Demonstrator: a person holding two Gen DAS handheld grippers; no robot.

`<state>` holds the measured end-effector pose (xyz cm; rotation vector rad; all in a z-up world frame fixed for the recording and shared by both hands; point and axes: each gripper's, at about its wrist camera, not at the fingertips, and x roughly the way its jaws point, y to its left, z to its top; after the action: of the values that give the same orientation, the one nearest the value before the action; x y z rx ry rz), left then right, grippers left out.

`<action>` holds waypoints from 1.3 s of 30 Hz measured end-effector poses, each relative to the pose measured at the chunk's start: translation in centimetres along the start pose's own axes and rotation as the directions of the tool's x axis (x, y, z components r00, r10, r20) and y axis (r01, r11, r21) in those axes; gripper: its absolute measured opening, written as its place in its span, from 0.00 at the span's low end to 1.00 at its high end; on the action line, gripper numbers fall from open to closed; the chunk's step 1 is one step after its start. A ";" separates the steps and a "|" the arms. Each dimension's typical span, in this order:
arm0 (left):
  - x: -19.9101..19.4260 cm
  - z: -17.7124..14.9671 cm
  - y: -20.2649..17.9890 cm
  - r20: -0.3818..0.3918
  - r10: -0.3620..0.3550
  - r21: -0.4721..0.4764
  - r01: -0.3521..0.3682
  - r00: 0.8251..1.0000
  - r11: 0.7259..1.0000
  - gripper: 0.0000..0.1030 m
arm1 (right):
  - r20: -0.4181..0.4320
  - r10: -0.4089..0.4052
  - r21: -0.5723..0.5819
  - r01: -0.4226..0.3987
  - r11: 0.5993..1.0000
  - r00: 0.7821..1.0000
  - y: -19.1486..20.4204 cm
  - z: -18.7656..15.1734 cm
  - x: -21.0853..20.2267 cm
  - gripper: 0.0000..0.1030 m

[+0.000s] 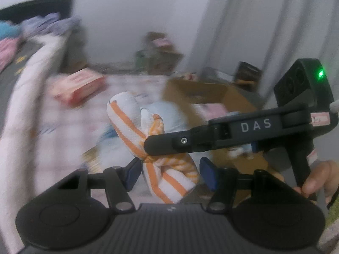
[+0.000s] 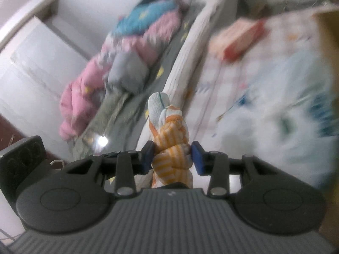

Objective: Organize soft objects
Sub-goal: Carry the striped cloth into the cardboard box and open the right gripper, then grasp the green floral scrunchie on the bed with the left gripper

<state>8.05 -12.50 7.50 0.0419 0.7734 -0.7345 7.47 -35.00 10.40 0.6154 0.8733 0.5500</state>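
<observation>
A bed with a checked sheet (image 1: 70, 127) and an open cardboard box (image 1: 211, 93) lie below. The knotted orange-striped towel (image 1: 161, 169) hangs above them, probably so it can travel boxward. The right gripper (image 2: 172, 157) pinches its knot; the left gripper (image 1: 171, 173) straddles it, its blue pads (image 1: 208, 174) apparently not pressing.

One orange-striped towel (image 1: 135, 124) showing at 12 o'clock; one red-pink box (image 1: 78, 86) lying at 10; one cardboard box (image 1: 211, 93) sitting at 2.

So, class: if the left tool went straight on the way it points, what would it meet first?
The striped cloth between the left tool pads; beyond it, probably the right tool crossing its path.
</observation>
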 end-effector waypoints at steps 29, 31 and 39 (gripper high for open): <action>12.8 1.8 -11.1 -0.164 -0.092 0.126 0.113 0.982 0.986 0.71 | -0.182 -0.362 0.191 0.394 0.899 0.914 -21.4 -2.8 -13.6 0.38; 12.3 1.8 -10.8 -0.158 -0.096 0.118 0.116 0.983 0.986 0.71 | -0.182 -0.364 0.196 0.396 0.897 0.914 -21.3 -2.9 -13.6 0.41; 7.5 0.8 -6.7 -0.096 -0.041 0.073 0.048 0.995 0.996 0.73 | -0.054 -0.365 0.201 0.369 0.908 0.929 -18.0 -2.7 -16.5 0.46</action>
<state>8.03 -22.23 4.75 0.1277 0.8385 -0.8086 -0.04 -57.84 5.32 0.6169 1.0411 0.1213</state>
